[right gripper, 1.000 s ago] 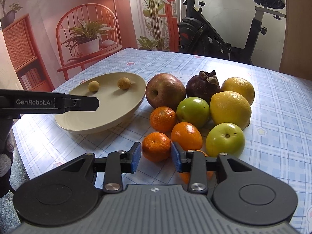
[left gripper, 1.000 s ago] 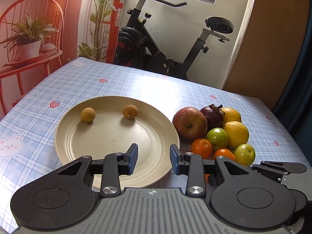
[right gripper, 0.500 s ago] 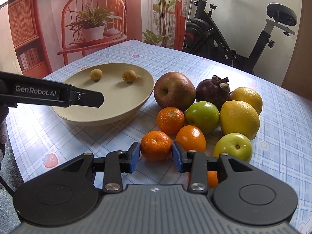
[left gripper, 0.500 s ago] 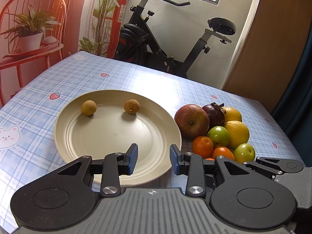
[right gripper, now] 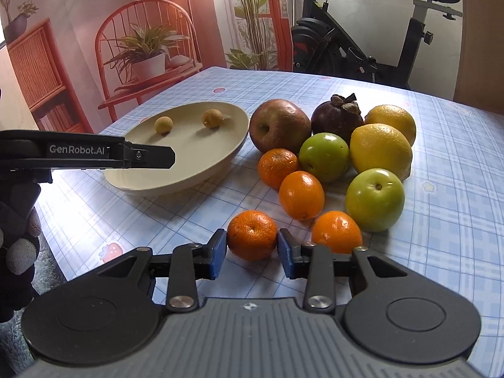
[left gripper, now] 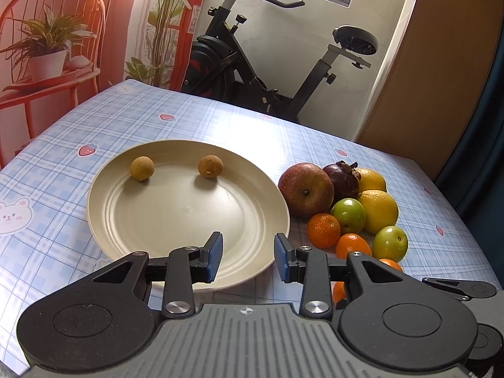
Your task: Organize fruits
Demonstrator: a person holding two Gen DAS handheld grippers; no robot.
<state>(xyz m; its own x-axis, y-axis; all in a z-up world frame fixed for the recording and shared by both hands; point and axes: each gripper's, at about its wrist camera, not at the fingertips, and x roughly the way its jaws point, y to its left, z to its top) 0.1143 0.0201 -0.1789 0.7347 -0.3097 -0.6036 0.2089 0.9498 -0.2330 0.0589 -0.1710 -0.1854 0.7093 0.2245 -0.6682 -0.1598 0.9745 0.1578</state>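
— Fingers on your right gripper (right gripper: 252,249) stand a little apart with the nearest mandarin (right gripper: 252,234) just ahead, lined up with the gap. Whether the blue pads are touching its skin or only flanking it, I cannot tell.

— And my left?

— Your left gripper (left gripper: 248,256) has the same narrow spread and nothing between the jaws. It hovers over the near rim of the plate (left gripper: 104,220), where two small brown fruits (left gripper: 142,168) lie at the far side.

— Which hand should take that mandarin?

— Your right, I'd say. It sits dead ahead of those fingers, on the tablecloth (right gripper: 456,157), at the near edge of the fruit pile. It's round, so no axis matters. The plate lies to its left.
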